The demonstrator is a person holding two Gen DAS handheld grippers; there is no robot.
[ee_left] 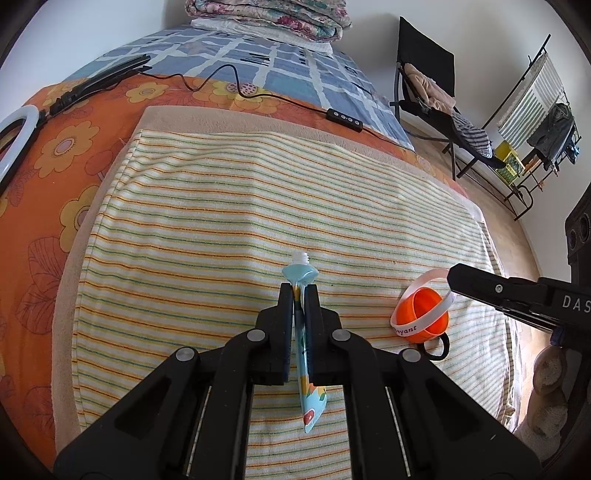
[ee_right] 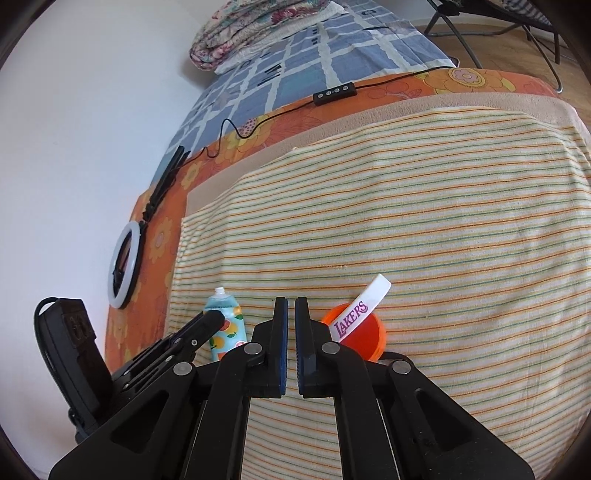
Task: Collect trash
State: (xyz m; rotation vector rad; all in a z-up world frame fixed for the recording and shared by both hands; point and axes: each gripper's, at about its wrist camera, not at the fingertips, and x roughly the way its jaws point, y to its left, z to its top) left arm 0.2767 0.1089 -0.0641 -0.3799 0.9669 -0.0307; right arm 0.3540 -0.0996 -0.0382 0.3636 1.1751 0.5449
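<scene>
My left gripper is shut on a flattened light-blue tube with fruit print and an open neck, held above the striped towel. The tube also shows in the right wrist view, behind the left gripper's fingers. An orange cup lies on the towel with a white Lakers wristband in it; both show in the right wrist view, cup, wristband. My right gripper is shut and empty, just left of the cup; it enters the left wrist view beside the cup.
The towel lies on a bed with an orange floral sheet. A ring light with cable and remote lies on the bed. Folded blankets sit at the far end. A chair and drying rack stand on the floor.
</scene>
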